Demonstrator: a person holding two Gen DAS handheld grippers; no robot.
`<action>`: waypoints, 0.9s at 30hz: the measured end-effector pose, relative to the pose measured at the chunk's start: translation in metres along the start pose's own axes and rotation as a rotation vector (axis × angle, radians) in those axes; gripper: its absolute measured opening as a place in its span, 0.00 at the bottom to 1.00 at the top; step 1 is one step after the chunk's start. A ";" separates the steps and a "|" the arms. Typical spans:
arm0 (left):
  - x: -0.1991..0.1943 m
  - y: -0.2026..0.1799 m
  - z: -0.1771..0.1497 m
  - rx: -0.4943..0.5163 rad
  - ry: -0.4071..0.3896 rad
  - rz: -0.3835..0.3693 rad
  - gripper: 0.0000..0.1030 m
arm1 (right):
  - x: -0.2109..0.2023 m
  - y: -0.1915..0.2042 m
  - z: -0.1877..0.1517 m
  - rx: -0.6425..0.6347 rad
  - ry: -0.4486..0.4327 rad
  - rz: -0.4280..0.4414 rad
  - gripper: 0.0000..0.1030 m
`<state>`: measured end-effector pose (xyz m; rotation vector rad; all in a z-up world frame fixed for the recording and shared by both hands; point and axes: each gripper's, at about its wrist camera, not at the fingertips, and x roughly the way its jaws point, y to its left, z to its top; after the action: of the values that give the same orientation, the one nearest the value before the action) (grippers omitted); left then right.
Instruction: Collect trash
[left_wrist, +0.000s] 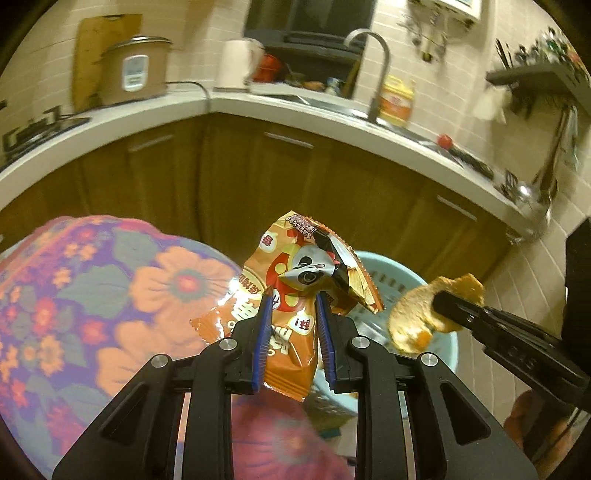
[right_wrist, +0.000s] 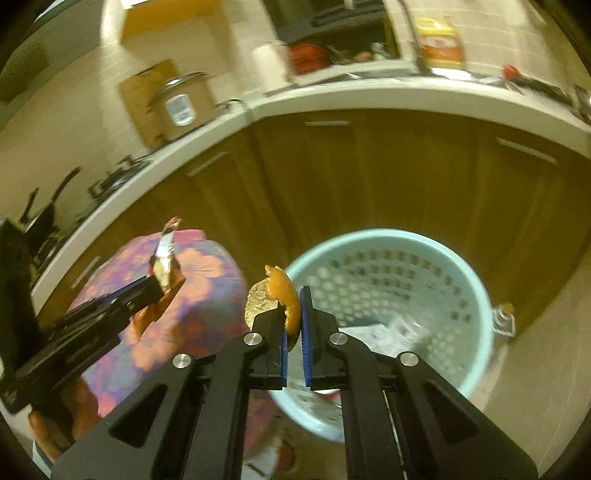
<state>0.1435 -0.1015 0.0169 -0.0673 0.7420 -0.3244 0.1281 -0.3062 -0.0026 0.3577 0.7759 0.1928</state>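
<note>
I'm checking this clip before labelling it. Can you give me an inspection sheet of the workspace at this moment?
Surface: floral cloth on a table beside the bin.
Job's things: snack wrapper; orange peel; pale blue basket bin, paper scraps inside.
Clutter: rice cooker, kettle, yellow bottle on the counter.
Grippers: left gripper shut on the wrapper; right gripper shut on the peel.
Cables: cooker cord.
Surroundings: wooden cabinets, tiled wall.

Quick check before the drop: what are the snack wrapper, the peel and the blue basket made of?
Snack wrapper: thin glossy plastic film, creased, silvery inside.
Peel: looks like citrus rind, orange outside, pale pithy inside, curled.
Basket: likely moulded plastic, pale blue, matte, walls perforated with small holes.
</note>
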 end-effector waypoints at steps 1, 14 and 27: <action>0.006 -0.008 -0.002 0.007 0.010 -0.006 0.22 | 0.002 -0.006 0.000 0.016 0.006 -0.008 0.04; 0.063 -0.036 -0.012 -0.050 0.144 -0.113 0.29 | 0.027 -0.059 -0.005 0.108 0.116 -0.080 0.05; 0.037 -0.031 -0.012 0.001 0.108 -0.130 0.54 | 0.016 -0.047 -0.007 0.065 0.091 -0.098 0.48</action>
<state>0.1528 -0.1418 -0.0108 -0.0980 0.8466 -0.4551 0.1361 -0.3426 -0.0359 0.3739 0.8889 0.0923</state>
